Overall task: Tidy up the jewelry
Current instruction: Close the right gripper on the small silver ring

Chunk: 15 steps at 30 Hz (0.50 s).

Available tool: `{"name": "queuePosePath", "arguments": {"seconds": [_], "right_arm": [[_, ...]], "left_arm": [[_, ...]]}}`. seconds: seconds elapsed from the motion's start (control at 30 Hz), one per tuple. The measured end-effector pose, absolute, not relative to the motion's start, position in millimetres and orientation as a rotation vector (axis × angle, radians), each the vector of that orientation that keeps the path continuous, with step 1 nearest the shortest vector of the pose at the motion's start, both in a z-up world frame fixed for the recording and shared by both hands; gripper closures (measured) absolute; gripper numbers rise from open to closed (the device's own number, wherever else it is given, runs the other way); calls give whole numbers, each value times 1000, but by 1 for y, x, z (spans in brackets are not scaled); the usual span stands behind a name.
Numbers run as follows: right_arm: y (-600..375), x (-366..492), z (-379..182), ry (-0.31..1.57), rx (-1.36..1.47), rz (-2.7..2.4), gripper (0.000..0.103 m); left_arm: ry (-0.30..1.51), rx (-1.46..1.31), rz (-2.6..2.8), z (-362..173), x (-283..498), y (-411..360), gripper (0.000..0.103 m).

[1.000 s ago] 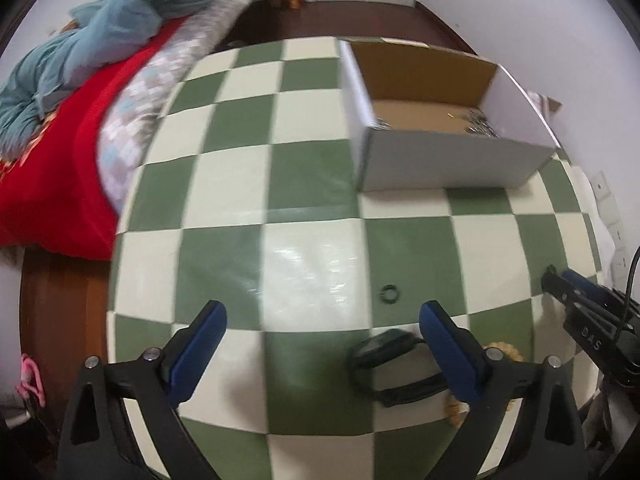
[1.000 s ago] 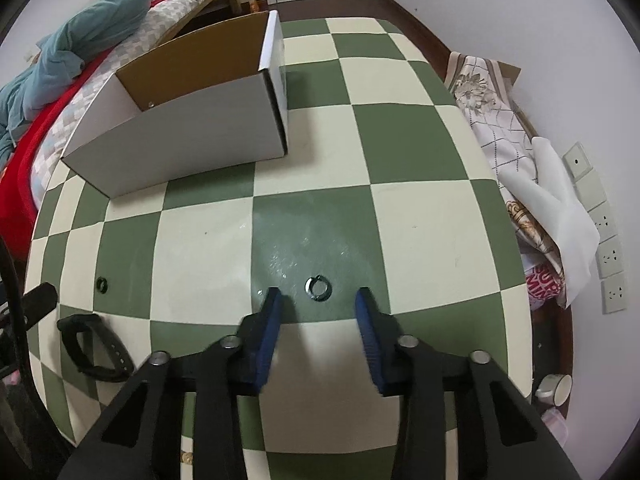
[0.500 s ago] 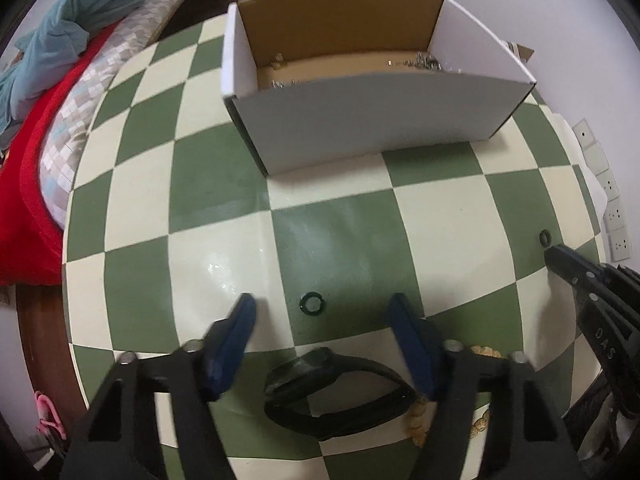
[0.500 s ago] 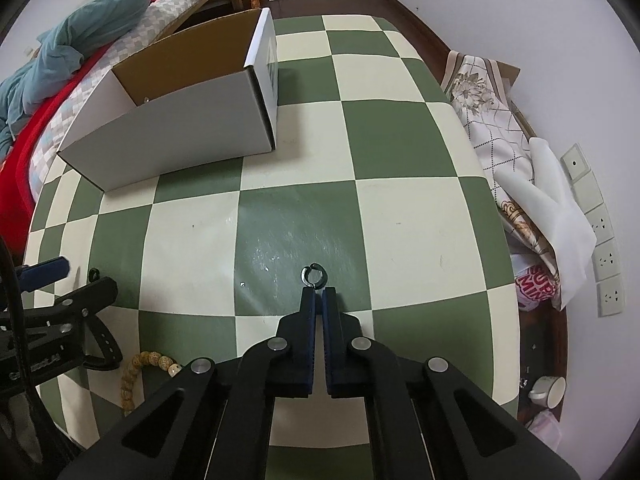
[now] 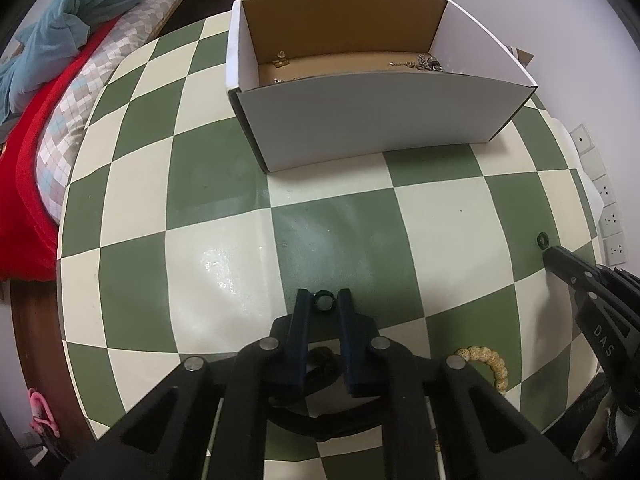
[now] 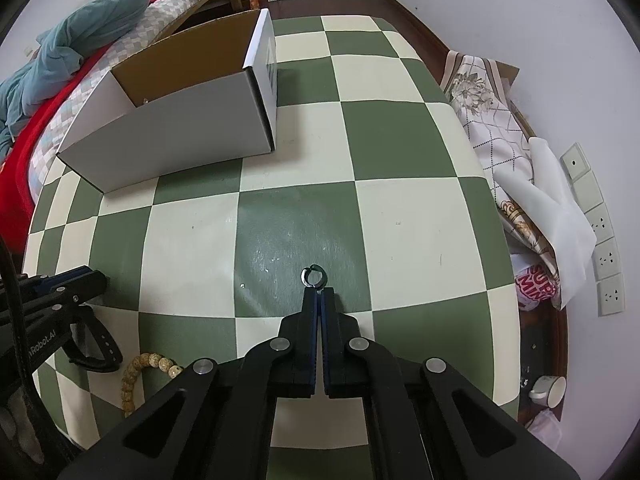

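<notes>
Nearest you, your left gripper [image 5: 323,303] has its jaws clamped on a dark green ring [image 5: 323,301]. Your right gripper [image 6: 319,290] pinches a silver ring [image 6: 314,277] at the jaw tips. Both rings lie well short of the cardboard box [image 5: 372,116] across the checkered surface [image 5: 224,240].

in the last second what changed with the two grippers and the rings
Both grippers closed: the left gripper swung in and shut on the dark ring; the right gripper pinched the open ring. The cardboard box, bead bracelet and black strap stayed put.
</notes>
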State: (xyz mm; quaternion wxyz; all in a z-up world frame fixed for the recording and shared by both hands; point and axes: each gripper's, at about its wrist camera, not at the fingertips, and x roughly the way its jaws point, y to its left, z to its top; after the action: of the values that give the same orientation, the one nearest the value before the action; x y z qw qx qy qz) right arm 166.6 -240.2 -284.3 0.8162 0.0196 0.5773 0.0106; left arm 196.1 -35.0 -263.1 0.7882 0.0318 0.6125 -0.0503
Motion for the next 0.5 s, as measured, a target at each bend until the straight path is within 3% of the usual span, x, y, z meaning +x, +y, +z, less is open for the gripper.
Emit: {"name": "queuePosePath", "arguments": {"seconds": [0.5], "right_arm": [[-277, 154, -253, 1145, 235, 72, 103]], "left_arm": [[1216, 18, -128, -217, 185, -35, 93]]}}
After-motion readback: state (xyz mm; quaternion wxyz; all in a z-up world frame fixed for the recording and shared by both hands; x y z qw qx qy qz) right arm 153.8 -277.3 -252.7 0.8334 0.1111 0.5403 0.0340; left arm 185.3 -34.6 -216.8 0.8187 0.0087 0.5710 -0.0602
